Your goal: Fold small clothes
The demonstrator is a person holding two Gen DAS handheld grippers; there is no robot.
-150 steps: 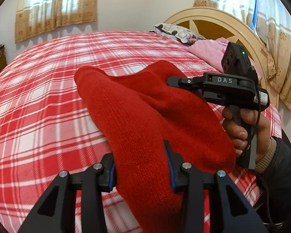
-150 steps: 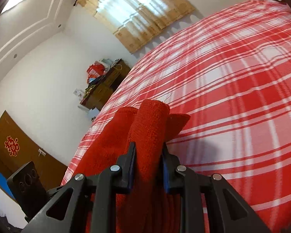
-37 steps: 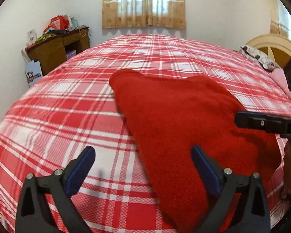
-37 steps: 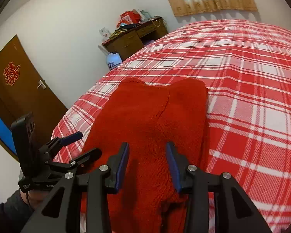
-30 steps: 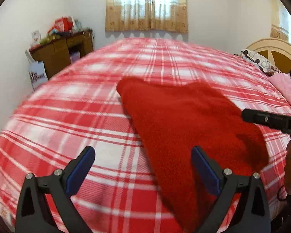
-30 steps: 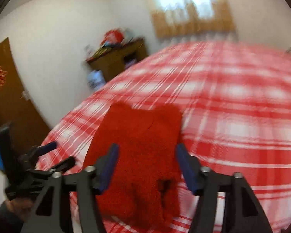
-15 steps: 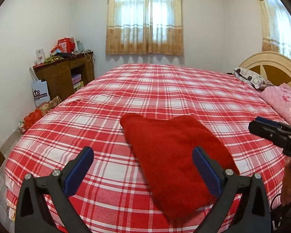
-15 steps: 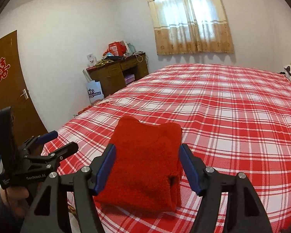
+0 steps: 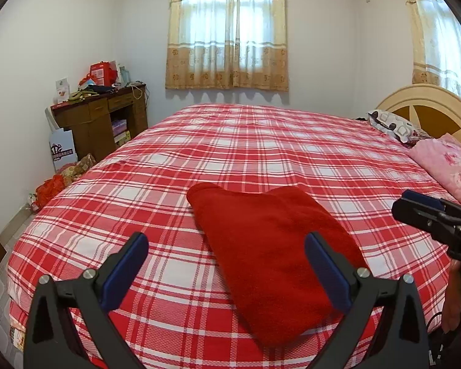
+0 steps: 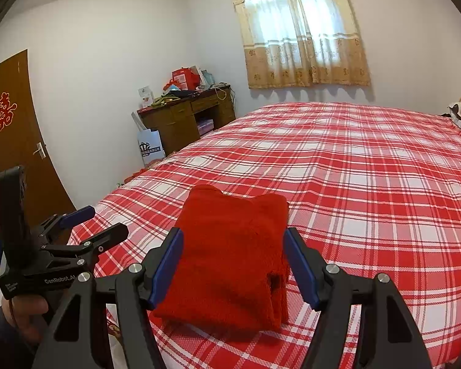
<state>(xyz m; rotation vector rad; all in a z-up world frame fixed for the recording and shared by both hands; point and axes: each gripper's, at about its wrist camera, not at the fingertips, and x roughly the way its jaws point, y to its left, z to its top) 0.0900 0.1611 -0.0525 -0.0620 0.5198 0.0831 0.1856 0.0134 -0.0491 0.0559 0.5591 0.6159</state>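
A folded red knitted garment (image 9: 267, 252) lies flat near the front edge of the red plaid bed (image 9: 261, 147). My left gripper (image 9: 227, 261) hovers above and short of it, open wide, nothing between its blue pads. The right gripper (image 9: 415, 212) shows at the right edge of the left wrist view. In the right wrist view the same garment (image 10: 230, 255) rests on the bed (image 10: 368, 169), and my right gripper (image 10: 233, 261) is open above its near end, clear of the cloth. The left gripper (image 10: 86, 227), held by a hand, hangs open at the left.
A brown desk (image 9: 101, 123) piled with boxes stands left of the bed, with a white bag (image 9: 63, 150) and red items on the floor. Pillows (image 9: 393, 126) and a pink cloth (image 9: 445, 163) lie by the headboard at right. A brown door (image 10: 12, 141) is at far left.
Both grippers have let go of the red garment and drawn back and up from it. The garment now lies folded on the bed, farther off in both views.
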